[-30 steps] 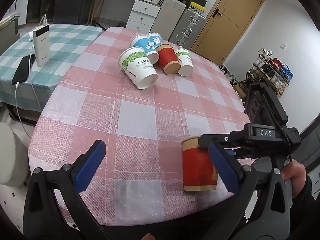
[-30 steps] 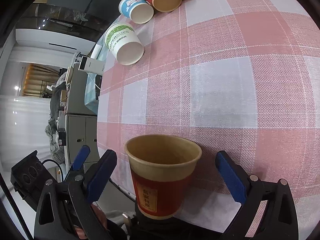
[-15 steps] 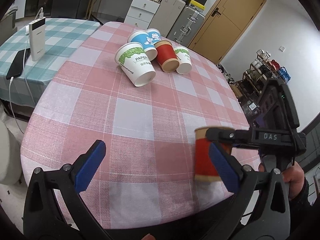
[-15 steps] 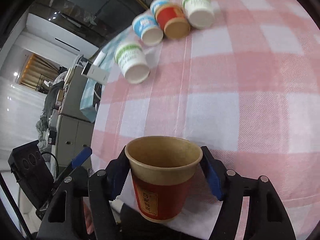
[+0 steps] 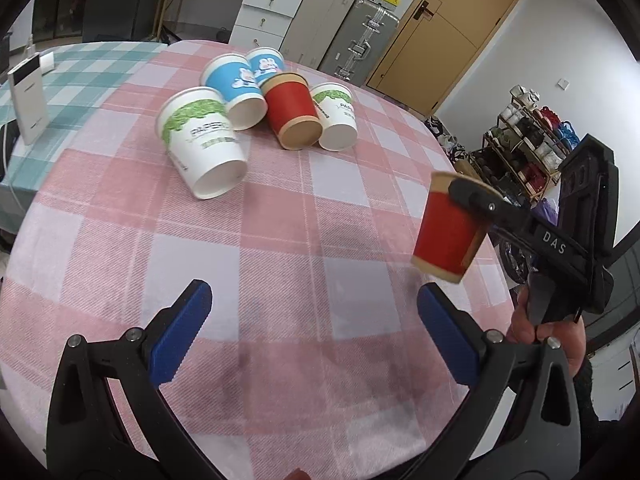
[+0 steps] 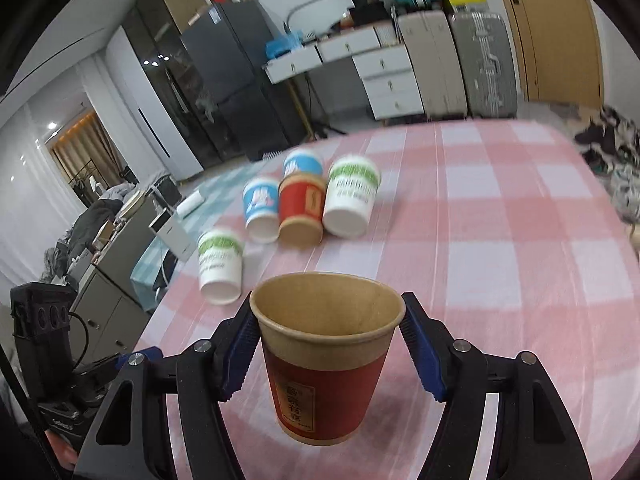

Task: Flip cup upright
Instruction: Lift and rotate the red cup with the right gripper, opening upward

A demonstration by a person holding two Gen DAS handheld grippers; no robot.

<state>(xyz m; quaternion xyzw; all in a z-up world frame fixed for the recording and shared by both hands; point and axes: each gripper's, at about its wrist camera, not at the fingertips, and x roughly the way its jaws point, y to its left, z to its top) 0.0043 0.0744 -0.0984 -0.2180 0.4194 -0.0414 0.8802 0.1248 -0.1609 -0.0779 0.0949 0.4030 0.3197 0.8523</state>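
The right gripper (image 6: 328,344) pinches a red paper cup with a brown kraft rim and base (image 6: 326,364) between its blue pads (image 6: 240,354), one pad on each side of the rim band, and the cup sits mouth-up with its brown inside showing. In the left wrist view the same red cup (image 5: 450,230) hangs clear of the pink-and-white checked tablecloth (image 5: 280,280), tilted a little, over the table's right edge, with the black right gripper (image 5: 476,200) reaching across its rim and a hand (image 5: 548,336) on the handle below. The left gripper (image 5: 314,336) hovers over the near part of the cloth with its blue-padded jaws spread wide and nothing between them. Further back on the cloth lie five other paper cups on their sides, mouths toward the cameras — a large white cup with a green band (image 5: 202,146) apart from the rest on the left, then a cluster of two blue-and-white cartoon cups (image 5: 236,84), a second red cup with a kraft rim (image 5: 294,116) and a smaller white cup with green print (image 5: 336,118), touching one another. A white power bank (image 5: 28,104) stands upright on the neighbouring green checked table (image 5: 92,64).
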